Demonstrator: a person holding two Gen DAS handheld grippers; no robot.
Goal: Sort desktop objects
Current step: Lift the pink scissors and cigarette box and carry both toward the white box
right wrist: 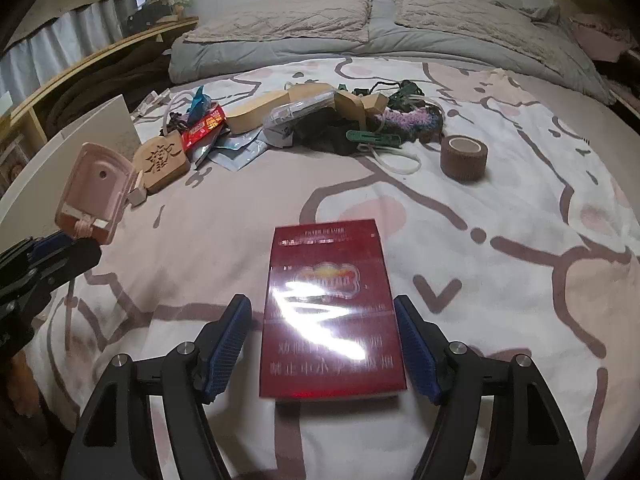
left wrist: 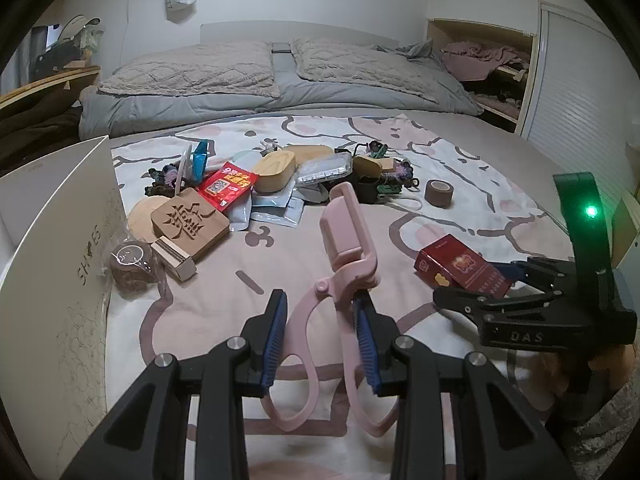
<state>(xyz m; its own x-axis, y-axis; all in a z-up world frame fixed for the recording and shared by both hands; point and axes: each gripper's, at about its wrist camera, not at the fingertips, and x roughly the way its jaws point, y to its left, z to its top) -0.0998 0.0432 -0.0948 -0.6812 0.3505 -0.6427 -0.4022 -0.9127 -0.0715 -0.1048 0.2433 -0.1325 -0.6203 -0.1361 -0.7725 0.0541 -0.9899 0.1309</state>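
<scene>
At far left a white cardboard shoe box point(left wrist: 52, 248) is cut off by the frame edge. The left gripper point(left wrist: 320, 334) clamps the handles of pink plastic scissors point(left wrist: 346, 236) with capped blades, raised above the patterned bedsheet point(left wrist: 460, 168). Right of it, a red glossy cigarette pack point(right wrist: 332, 308) lies flat between the right gripper point(right wrist: 322, 344)'s parted jaws, untouched; glare blurs its print.
</scene>
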